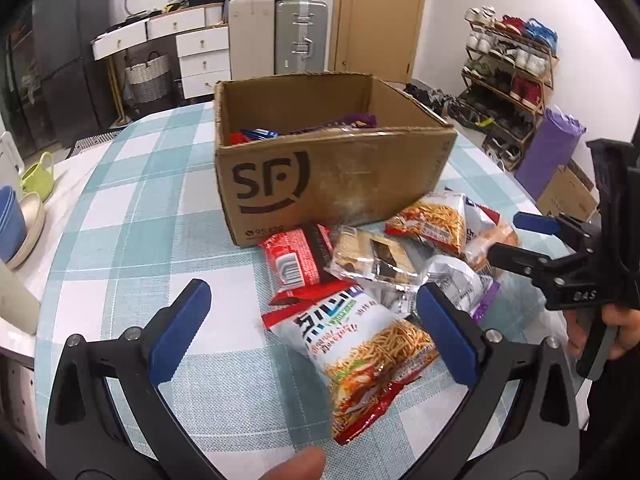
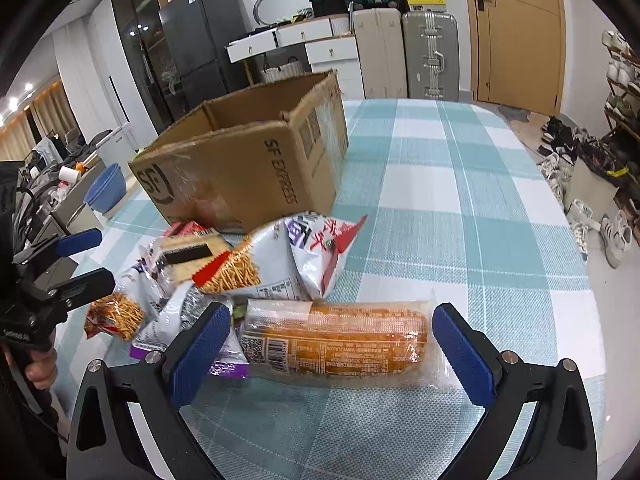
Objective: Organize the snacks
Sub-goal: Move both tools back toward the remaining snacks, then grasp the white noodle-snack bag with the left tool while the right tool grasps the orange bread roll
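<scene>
An open cardboard SF box [image 1: 320, 176] stands on the checked tablecloth with several snack packs inside. It also shows in the right wrist view [image 2: 240, 168]. Loose snacks lie in front of it. My left gripper [image 1: 316, 332] is open around a white and red noodle-snack bag [image 1: 360, 352], fingers apart from it. A red pack [image 1: 296, 264] and a cracker pack [image 1: 376, 260] lie behind the bag. My right gripper [image 2: 332, 348] is open around a clear-wrapped orange bread loaf [image 2: 340, 340] lying crosswise. It also shows in the left wrist view [image 1: 516, 240], open.
Blue and cream bowls [image 1: 16, 228] and a green cup [image 1: 38, 176] sit at the table's left edge. A white crisp bag [image 2: 312, 248] lies behind the loaf. A shoe rack [image 1: 512, 68], suitcases and drawers stand beyond the table.
</scene>
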The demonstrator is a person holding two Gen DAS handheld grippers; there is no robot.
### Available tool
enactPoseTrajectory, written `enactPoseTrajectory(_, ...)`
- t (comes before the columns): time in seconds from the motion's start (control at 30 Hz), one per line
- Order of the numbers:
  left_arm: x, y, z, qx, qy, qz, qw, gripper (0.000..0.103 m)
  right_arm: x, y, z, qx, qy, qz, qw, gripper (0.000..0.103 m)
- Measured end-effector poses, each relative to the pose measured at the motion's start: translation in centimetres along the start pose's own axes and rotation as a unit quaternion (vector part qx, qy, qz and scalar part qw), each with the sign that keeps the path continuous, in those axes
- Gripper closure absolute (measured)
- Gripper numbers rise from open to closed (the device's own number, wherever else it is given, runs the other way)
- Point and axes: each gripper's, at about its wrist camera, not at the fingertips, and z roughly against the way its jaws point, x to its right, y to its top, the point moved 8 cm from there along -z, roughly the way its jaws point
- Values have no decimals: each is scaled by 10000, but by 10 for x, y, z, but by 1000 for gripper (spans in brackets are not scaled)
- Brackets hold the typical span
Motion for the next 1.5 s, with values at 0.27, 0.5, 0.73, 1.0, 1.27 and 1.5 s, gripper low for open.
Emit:
enactPoseTrajectory(0.27,7,-8,-11,-219,-126,-92,9996,0,-5,-7,-9,-107,-207,291,9993,1)
enactPoseTrajectory(0.5,6,-8,-16,-276,-130,-51,9995,0,-4,-9,-11,-248,-249,386,9986,0)
enactPoseTrajectory(0.73,4,-11,-22,-431,-165,-26,9989,0,11,-16,-7,-479,-311,407,9975,0)
enactPoseTrajectory(1.0,8,-19,-27,-671,-376,-26,9970,1,11,-15,-2,-393,-318,417,9979,0)
enactPoseTrajectory(1.27,14,-27,-33,-879,-397,-133,9952,0,12,-7,-9,-322,-108,-438,9985,0)
enactPoseTrajectory(1.5,19,-32,-36,-990,-322,-317,9941,3,10,-2,-14,-243,-146,-534,9982,0)
